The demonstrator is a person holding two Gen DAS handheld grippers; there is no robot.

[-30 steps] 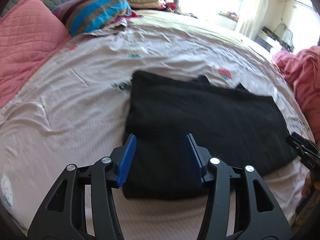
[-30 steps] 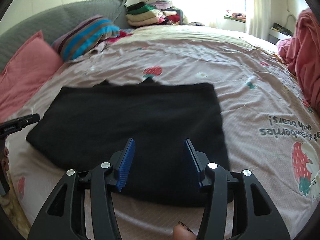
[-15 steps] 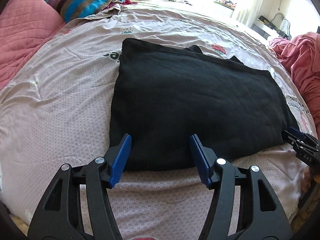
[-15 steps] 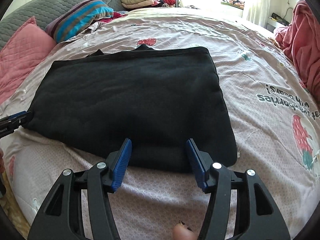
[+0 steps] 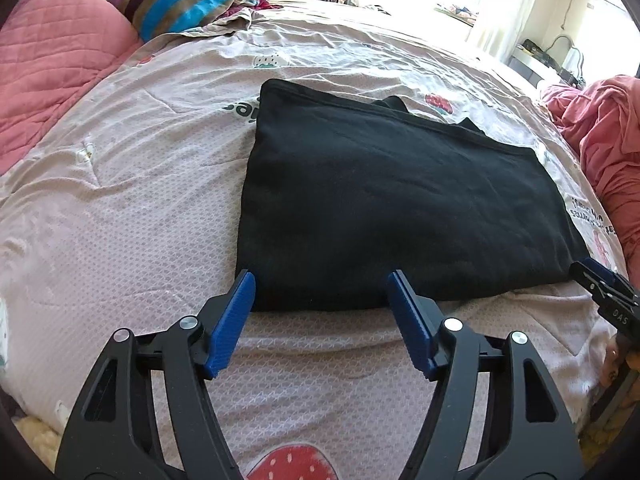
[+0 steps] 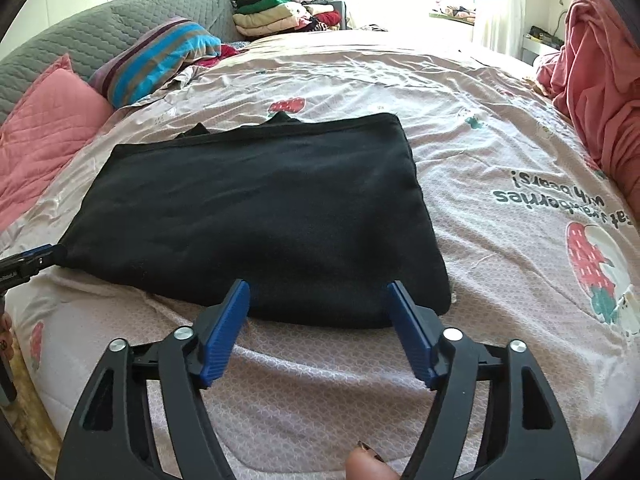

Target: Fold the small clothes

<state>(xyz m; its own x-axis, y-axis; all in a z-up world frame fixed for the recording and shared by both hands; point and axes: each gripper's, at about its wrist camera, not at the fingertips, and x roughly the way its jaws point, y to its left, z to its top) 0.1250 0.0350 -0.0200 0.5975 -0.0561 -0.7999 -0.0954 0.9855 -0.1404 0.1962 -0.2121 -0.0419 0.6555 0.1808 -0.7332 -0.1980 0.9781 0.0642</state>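
one folded black garment (image 5: 392,208) on bedsheet (image 5: 120,208); two grippers, left (image 5: 322,292) and right (image 6: 318,300), jaws just widening, empty

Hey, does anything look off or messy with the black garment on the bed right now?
Mostly tidy. The black garment lies flat, folded into a rectangle, on the bedspread. One oddity: two small black flaps poke out past its far edge, so the layers underneath aren't fully aligned. Nothing looks spilled or damaged.

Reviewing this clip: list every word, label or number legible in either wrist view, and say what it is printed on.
"...strawberries with bears!" upside down on the pink strawberry-print bedsheet; its first word is cut off.
"DAS" on the black right gripper.
"...Robot.AI", start cut off, on the black left gripper.
Dark lettering on the sheet beside the folded black garment: partly covered, unreadable.
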